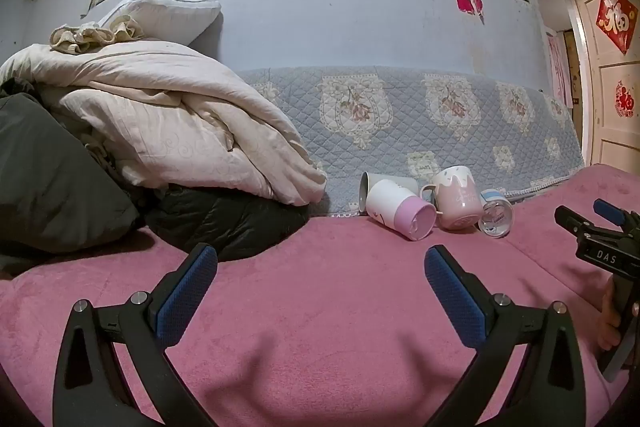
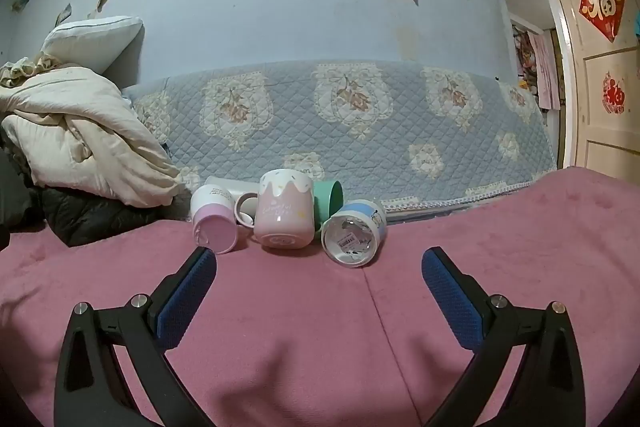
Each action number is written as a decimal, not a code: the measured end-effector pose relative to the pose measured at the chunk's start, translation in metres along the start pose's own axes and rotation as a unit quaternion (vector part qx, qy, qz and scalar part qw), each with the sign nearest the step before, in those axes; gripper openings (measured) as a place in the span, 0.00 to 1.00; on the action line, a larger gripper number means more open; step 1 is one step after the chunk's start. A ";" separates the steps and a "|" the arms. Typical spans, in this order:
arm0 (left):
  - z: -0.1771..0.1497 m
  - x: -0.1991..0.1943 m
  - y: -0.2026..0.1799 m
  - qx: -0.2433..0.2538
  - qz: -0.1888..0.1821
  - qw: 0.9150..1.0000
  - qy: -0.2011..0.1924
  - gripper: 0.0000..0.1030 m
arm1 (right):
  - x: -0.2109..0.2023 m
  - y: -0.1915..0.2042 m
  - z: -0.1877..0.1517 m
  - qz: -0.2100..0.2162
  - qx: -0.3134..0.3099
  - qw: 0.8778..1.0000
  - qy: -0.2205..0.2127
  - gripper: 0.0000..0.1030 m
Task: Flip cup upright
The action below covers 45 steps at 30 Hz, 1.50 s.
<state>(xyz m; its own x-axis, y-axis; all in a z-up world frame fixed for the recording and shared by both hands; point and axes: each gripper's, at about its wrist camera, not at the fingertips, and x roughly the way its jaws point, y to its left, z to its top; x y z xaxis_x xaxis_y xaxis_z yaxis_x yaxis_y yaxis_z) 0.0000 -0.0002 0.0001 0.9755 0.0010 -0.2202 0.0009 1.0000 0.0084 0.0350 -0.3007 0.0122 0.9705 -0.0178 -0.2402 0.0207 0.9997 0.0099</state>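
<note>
Pink plush of the bed surface (image 2: 500,267), viewed along both hand-held grippers. Found five cups crowded at its far edge, against the quilted floral cover (image 2: 380,131) of the backrest; probably gathered there so that the soft backing stopped them rolling.

Found none standing on its base:
- White-and-pink cup (image 2: 212,223) on its side at the left of the cluster, base toward the camera.
- Pink mug (image 2: 282,215) just beside it, tipped back with its foot ring showing and its handle to the left.
- Glass cup with a blue band (image 2: 354,233) on its side at the right, stickered base forward, touching or almost touching the mug.
- Green cup (image 2: 330,193) and pale mug (image 1: 394,182) lodged behind, both on their sides.

Could not tell from task or views which cup was meant. Judged the glass cup or the pink mug likeliest, as lying straight ahead of the right gripper (image 2: 320,263).

Held that gripper spread wide, blue pads (image 2: 184,303) well apart and pinching nothing, low over the plush and near the cluster. Judged this a stance for closing across a cup's wall.

Held the left gripper (image 1: 320,257) likewise spread and empty, farther from the cups and off to their left, apparently in reserve. Flip not yet begun.
</note>
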 end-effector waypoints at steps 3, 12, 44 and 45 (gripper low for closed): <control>0.000 0.000 0.000 0.000 0.000 1.000 0.000 1.00 | 0.000 0.000 0.000 0.000 0.000 1.000 0.000 1.00; 0.000 0.000 0.000 0.000 0.000 1.000 0.000 1.00 | 0.002 -0.002 -0.001 -0.001 -0.002 1.000 0.002 1.00; 0.000 0.000 0.000 0.000 0.000 1.000 0.002 1.00 | 0.000 -0.002 -0.001 -0.001 -0.002 1.000 0.002 1.00; 0.000 0.000 0.000 0.000 0.000 1.000 0.002 1.00 | 0.000 -0.001 -0.001 -0.001 -0.002 1.000 0.002 1.00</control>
<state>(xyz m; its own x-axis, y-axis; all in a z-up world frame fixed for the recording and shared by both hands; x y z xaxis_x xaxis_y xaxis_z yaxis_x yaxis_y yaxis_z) 0.0000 -0.0002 0.0000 0.9747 0.0011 -0.2234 0.0007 1.0000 0.0080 0.0350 -0.3022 0.0112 0.9696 -0.0205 -0.2438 0.0223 0.9997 0.0048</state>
